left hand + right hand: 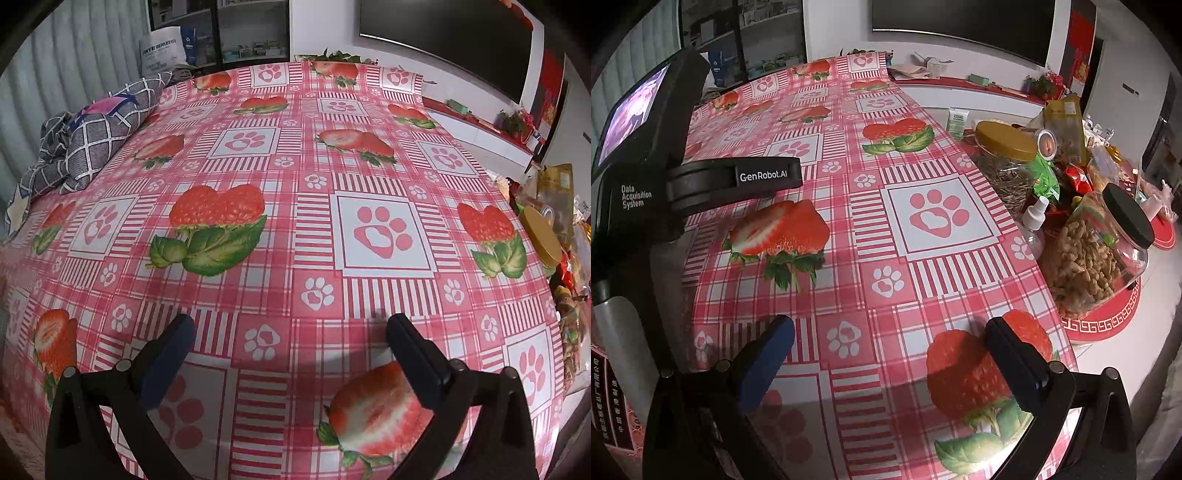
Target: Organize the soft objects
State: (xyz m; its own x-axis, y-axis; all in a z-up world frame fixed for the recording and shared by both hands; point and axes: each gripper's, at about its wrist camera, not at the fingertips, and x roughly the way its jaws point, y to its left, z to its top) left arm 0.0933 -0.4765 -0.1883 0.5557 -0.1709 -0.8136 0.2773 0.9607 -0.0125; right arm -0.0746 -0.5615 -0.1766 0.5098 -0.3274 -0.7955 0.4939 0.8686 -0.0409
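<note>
A crumpled grey cloth with a white grid pattern and a pink patch (99,129) lies at the far left edge of the table, which is covered by a pink strawberry and paw-print tablecloth (295,221). My left gripper (291,328) is open and empty over the near part of the table, far from the cloth. My right gripper (890,332) is open and empty over the tablecloth (886,184) near its right edge. The left gripper's body (665,177) shows at the left of the right wrist view. The cloth is not in the right wrist view.
Jars and snack packets crowd the right side: a gold-lidded jar (1004,151), a black-lidded jar of snacks (1100,243), a small spray bottle (1034,214), on a red mat (1108,321). A white bag (162,50) and shelves stand behind the table.
</note>
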